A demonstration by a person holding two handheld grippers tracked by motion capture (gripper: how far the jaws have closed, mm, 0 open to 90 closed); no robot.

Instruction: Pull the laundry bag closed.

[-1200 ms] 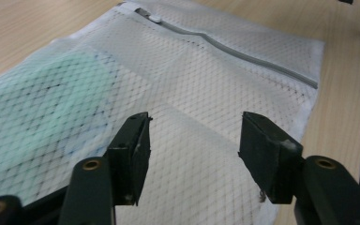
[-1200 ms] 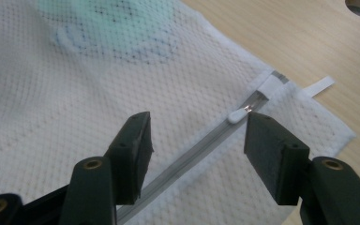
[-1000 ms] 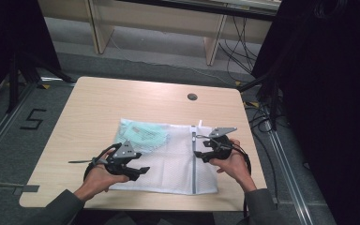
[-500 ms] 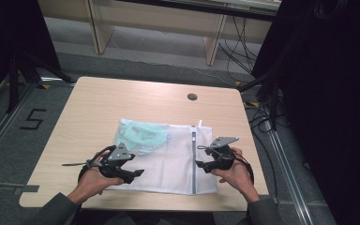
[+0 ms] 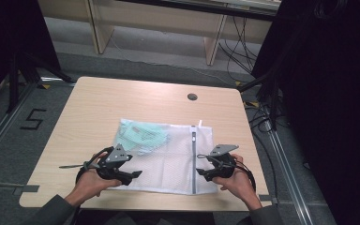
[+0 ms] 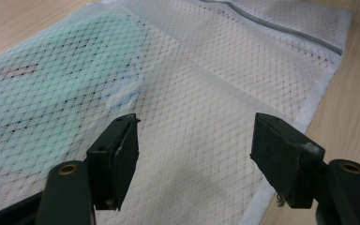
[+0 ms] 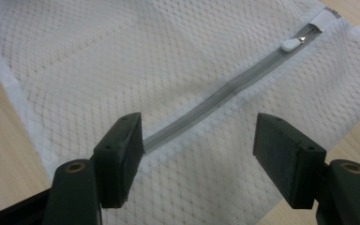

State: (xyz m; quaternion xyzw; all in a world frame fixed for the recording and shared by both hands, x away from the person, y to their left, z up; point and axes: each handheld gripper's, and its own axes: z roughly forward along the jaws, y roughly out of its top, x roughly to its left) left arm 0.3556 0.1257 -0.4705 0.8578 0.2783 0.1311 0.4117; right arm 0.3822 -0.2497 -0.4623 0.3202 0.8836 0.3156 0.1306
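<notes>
Both grippers hover open-jawed over the mesh bag (image 5: 168, 157) at lower centre, its zipper (image 7: 225, 91) running diagonally toward upper right, nearer the right gripper (image 7: 198, 154) than the left gripper (image 6: 194, 159).

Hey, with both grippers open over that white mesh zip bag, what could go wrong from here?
1. The right gripper hangs open over the grey zipper; it may pinch both mesh layers rather than the small white pull tab.
2. The left gripper could snag the white mesh laundry bag and drag the pale green cloth inside.
</notes>
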